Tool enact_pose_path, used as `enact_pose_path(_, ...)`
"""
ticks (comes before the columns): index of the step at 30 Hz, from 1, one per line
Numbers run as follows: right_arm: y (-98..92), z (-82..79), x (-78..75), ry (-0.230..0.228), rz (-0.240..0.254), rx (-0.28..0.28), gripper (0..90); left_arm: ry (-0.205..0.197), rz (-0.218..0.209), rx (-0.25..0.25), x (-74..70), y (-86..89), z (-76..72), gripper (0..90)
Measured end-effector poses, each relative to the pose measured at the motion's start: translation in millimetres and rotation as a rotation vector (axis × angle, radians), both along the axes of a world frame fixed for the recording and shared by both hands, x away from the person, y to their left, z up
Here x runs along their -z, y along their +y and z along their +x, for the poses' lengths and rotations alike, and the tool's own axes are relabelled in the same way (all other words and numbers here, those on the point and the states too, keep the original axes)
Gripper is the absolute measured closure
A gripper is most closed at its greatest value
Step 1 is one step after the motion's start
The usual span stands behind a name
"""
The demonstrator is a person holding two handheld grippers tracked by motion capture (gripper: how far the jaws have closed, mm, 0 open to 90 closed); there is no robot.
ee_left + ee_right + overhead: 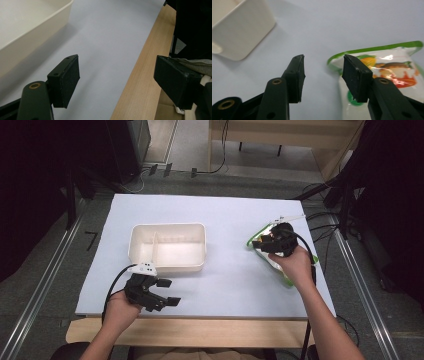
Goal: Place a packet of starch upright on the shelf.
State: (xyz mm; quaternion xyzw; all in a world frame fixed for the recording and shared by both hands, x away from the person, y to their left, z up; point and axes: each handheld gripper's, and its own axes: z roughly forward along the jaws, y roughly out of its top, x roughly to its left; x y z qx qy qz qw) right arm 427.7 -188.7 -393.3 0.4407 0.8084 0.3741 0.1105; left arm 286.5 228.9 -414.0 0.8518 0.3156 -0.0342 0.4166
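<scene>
White paper covers a wooden table that stands on a grey floor, with dark equipment and cables around its edges. Near the table's right side lies a clear snack bag with a green border and an orange and red printed picture, flat on the paper. The right gripper hangs over the bag's near left corner, its two black jaws roughly half apart; one pad sits over bare paper, the other over the green edge, and nothing is clamped between them. In the high view the person's right hand covers much of the bag, so whether any pad touches the plastic cannot be told. Left of the bag, well apart from it, stands a cream plastic tub, rectangular, with an inner wall splitting it into a narrow left section and a wider right one; both look empty. The left gripper waits near the table's front edge, just beside the tub's near left corner, jaws spread wide and holding nothing. The step in hand appears to be picking up the bag. Doing it well likely means lowering the jaws so the sealed green edge sits fully between the pads, then closing firmly on that seam, since the slick film could slide out of a shallow pinch.
</scene>
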Motion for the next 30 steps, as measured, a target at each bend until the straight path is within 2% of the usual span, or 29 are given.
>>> enact_pose_path(1, -3.7, 5.5, -0.1, -0.001, -0.003, 0.012, 56.7, 0.001, 0.004, -0.001, 0.0, 0.1, 0.3, 21.7)
enact_pose_path(2, -11.6, 16.5, 0.5, 0.006, -0.006, 0.046, 60.6, 0.0, 0.004, -0.004, 0.0, 0.0, 0.3, 21.9)
enact_pose_path(3, -11.6, 16.5, 0.5, 0.006, -0.006, 0.046, 60.6, 0.0, 0.004, -0.004, 0.0, 0.0, 0.3, 22.0)
enact_pose_path(4, -19.8, 27.5, 2.2, 0.019, -0.007, 0.073, 65.9, 0.0, 0.008, -0.002, -0.5, 0.2, 0.2, 22.1)
enact_pose_path(5, -19.8, 27.5, 2.2, 0.019, -0.007, 0.073, 65.9, -0.003, 0.002, -0.003, -0.4, 0.2, 0.1, 22.1)
enact_pose_path(6, -27.6, 37.8, 4.1, 0.031, -0.013, 0.108, 71.8, -0.006, -0.001, 0.003, -0.9, 0.1, -0.2, 22.1)
enact_pose_path(7, -27.6, 37.8, 4.1, 0.031, -0.013, 0.108, 71.8, -0.006, -0.001, 0.003, -0.9, 0.1, -0.2, 22.1)
enact_pose_path(8, -34.1, 47.9, 6.8, 0.033, -0.033, 0.135, 79.5, -0.008, -0.005, 0.005, -0.5, -0.9, -0.2, 22.1)
enact_pose_path(9, -34.1, 47.9, 6.8, 0.033, -0.033, 0.135, 79.5, -0.008, -0.005, 0.005, -0.5, -0.9, -0.2, 22.1)
enact_pose_path(10, -40.7, 58.7, 11.4, 0.05, -0.047, 0.171, 86.4, -0.006, -0.004, 0.009, -0.2, -2.2, -0.5, 22.1)
enact_pose_path(12, -44.2, 64.1, 14.3, 0.064, -0.047, 0.189, 89.0, -0.008, -0.001, 0.009, -0.4, -2.6, -0.9, 22.1)
enact_pose_path(14, -50.4, 77.8, 23.5, 0.095, -0.037, 0.238, 90.0, -0.012, 0.0, 0.014, -0.6, -2.7, -1.2, 22.2)
enact_pose_path(17, -51.2, 87.2, 32.0, 0.09, -0.081, 0.29, 90.0, -0.013, -0.001, 0.011, -0.9, -1.9, -1.3, 22.2)
enact_pose_path(20, -55.9, 95.9, 40.6, 0.116, -0.091, 0.34, 90.0, -0.012, -0.003, 0.014, -1.1, -1.3, -1.4, 22.3)
enact_pose_path(21, -56.7, 98.7, 43.7, 0.127, -0.078, 0.35, 90.0, -0.014, -0.005, 0.014, -0.8, -1.6, -1.3, 22.3)
enact_pose_path(25, -52.3, 108.5, 54.4, 0.168, -0.078, 0.355, 90.0, -0.016, -0.004, 0.02, 0.1, -3.7, -0.6, 22.3)
enact_pose_path(27, -49.9, 110.7, 56.1, 0.177, -0.079, 0.358, 90.0, -0.015, -0.005, 0.021, 0.3, -4.3, -0.8, 22.4)
enact_pose_path(28, -44.1, 114.1, 58.0, 0.188, -0.095, 0.355, 90.0, -0.012, 0.002, 0.024, 0.2, -4.7, -0.5, 22.4)
enact_pose_path(30, -41.6, 115.3, 58.6, 0.195, -0.087, 0.353, 90.0, -0.013, 0.006, 0.026, 0.3, -5.1, -0.6, 22.5)
